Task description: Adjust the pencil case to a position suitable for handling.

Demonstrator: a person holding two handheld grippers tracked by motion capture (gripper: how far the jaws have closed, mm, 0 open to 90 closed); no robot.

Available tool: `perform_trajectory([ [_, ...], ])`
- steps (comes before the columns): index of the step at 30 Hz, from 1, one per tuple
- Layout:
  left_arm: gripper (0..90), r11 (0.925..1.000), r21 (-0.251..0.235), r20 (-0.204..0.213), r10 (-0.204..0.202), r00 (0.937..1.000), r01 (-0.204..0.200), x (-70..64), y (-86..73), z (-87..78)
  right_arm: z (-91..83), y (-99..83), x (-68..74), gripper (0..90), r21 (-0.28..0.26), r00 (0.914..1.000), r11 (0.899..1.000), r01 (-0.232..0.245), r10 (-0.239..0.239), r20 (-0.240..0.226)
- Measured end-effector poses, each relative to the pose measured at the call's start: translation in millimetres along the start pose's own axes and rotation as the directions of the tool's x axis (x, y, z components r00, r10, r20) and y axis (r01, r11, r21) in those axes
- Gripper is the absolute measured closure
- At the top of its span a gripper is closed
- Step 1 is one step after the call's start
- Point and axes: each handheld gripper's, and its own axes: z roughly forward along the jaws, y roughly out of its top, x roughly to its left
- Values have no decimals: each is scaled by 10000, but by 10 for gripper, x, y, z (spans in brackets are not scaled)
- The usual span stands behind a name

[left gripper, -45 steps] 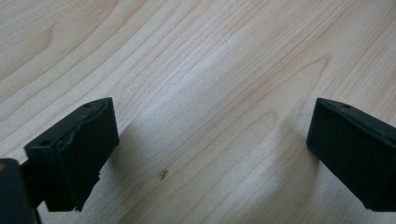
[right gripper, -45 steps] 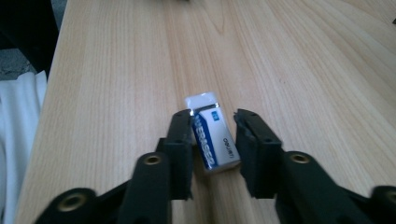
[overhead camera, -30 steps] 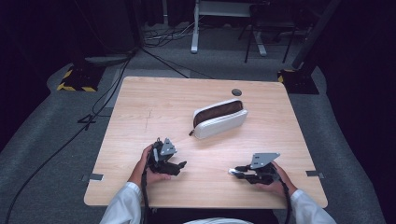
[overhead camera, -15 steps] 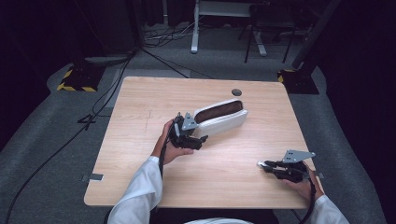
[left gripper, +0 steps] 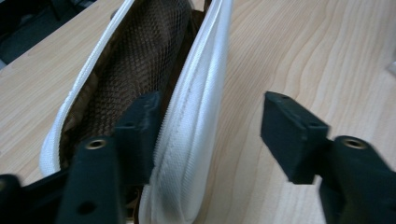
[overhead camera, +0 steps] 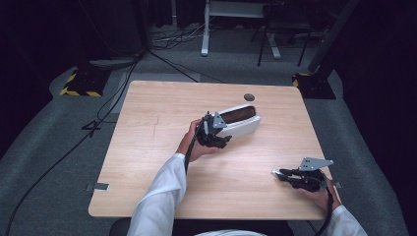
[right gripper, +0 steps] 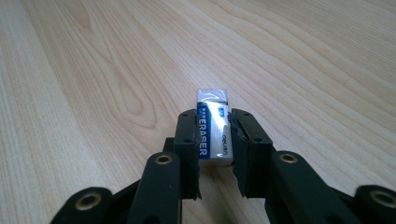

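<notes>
A white pencil case (overhead camera: 241, 123) with a brown mesh lining lies unzipped at the middle of the table. My left gripper (overhead camera: 222, 139) is at its near end, open. In the left gripper view the case's near white wall (left gripper: 196, 116) stands between the jaws, one jaw inside the lining and one outside over the wood. My right gripper (overhead camera: 276, 173) is near the table's front right, shut on a white and blue eraser (right gripper: 214, 130) marked ERASER, held just above the wood.
The wooden table (overhead camera: 147, 162) has a small dark round disc (overhead camera: 249, 97) near its far edge. Beyond the table are grey floor, cables (overhead camera: 98, 123) at the left and black-and-yellow blocks (overhead camera: 81, 83).
My left gripper has moved forward from the front of the table to the pencil case, and its jaws now straddle the case's wall. My right gripper has shifted right with the eraser.
</notes>
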Motion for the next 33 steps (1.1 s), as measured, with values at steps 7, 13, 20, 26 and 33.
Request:
perform_trajectory([
  [7,757,9976,204,477,647,9968,-657,10,-26,-30,-2,-2,-2,730,-6,10000,10000,-20,20,-6],
  [13,785,9931,56,1119,1161,9869,-1175,-66,-121,-190,-3,-3,-3,731,2,10000,10000,-35,35,-13],
  [20,785,9891,-82,1645,1465,9754,-1471,-194,-280,-432,-3,-3,-2,731,2,10000,10000,-41,41,-5],
  [26,750,9852,-223,1649,1712,9713,-1699,-354,-517,-718,-3,-3,-1,731,3,10000,10000,-47,47,8],
  [33,578,9948,-552,868,900,9921,-855,-369,-786,-1010,-3,-4,0,731,-3,10000,10000,-72,72,16],
])
